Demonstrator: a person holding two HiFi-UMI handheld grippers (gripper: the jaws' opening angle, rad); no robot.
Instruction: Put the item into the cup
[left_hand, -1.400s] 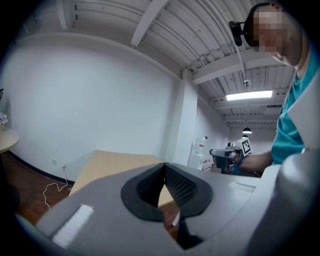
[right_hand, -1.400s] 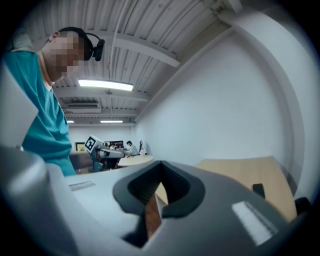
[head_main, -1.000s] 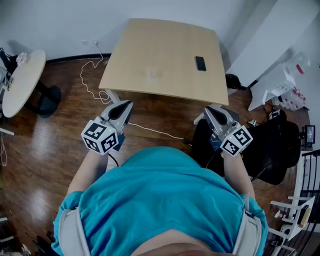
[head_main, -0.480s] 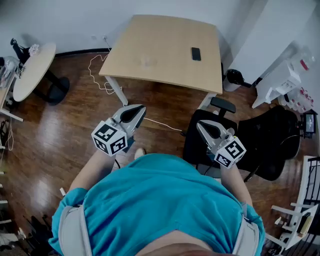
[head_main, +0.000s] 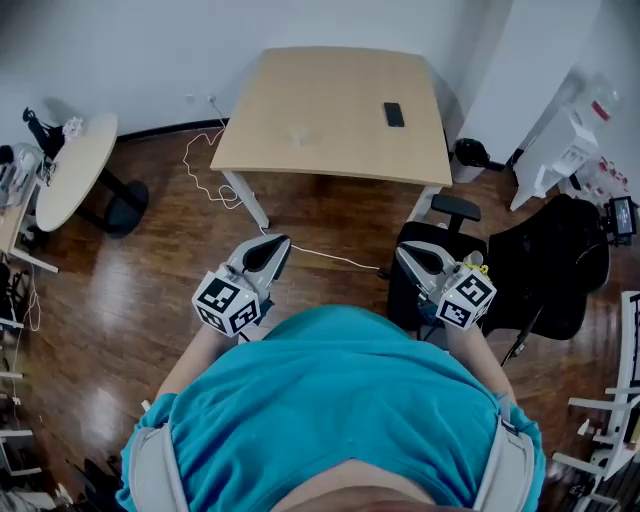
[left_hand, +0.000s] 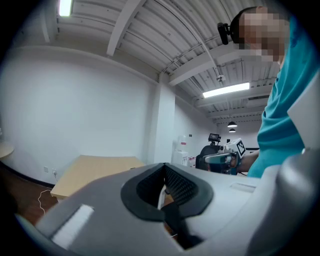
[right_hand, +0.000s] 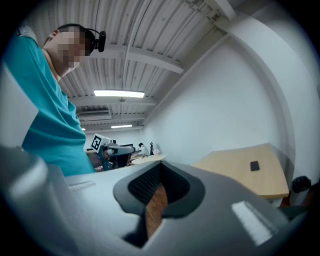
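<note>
Head view shows the tabletop (head_main: 330, 100) carrying very little. Toward its left middle sits a faint, see-through shape that looks like the cup (head_main: 297, 135). It is too pale and small to tell whether anything lies inside it. Well apart from it, near the tabletop's right edge, lies a small dark flat item (head_main: 394, 115), outside the cup. The right gripper view also catches this item (right_hand: 255, 166) as a dark patch on the tabletop, too small to identify.

Both grippers hang over the wooden floor (head_main: 150, 300) on the near side of the tabletop, well short of its edge and touching nothing on it. The left gripper (head_main: 278, 243) has its jaws together and holds nothing. In its own view only a thin slit shows between the pads (left_hand: 176, 182). The right gripper (head_main: 405, 250) looks the same, jaws closed and empty, with a narrow strip of brown floor showing through the slit.

A black chair (head_main: 545, 270) stands to the right of the tabletop, partly behind the right gripper. A round side table (head_main: 75, 170) to the left of the tabletop is cut off by the frame's edge. The person's teal shirt hides the floor nearest the camera.
</note>
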